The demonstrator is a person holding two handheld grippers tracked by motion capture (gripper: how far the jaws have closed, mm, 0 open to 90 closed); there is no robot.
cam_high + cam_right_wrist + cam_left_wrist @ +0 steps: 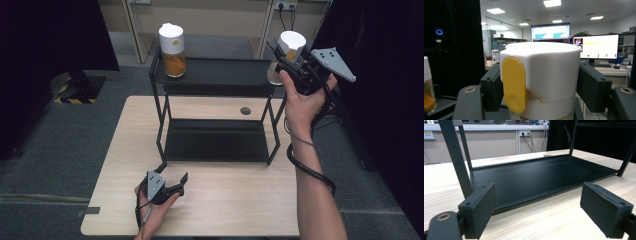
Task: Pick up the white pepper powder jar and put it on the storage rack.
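A black two-tier shelf rack (215, 70) stands on the wooden table (225, 200). A jar with orange contents and a white lid (172, 50) stands at the left end of the top shelf; its edge shows in the right gripper view (427, 85). My right gripper (289, 56) is shut on the white, yellow-tabbed lid of a second jar (292, 40) at the top shelf's right end, with a pad (491, 87) on each side of that lid (544, 70). Whether this jar rests on the shelf I cannot tell. My left gripper (174, 172) lies low on the table in front of the rack, open (539, 210), facing the bottom shelf (536, 175).
A round cable hole (245, 110) sits in the table behind the rack. The rack's front left leg (456, 157) stands close to my left gripper's jaw. Dark curtains flank both sides of the table. Monitors (599, 47) stand on a desk far behind.
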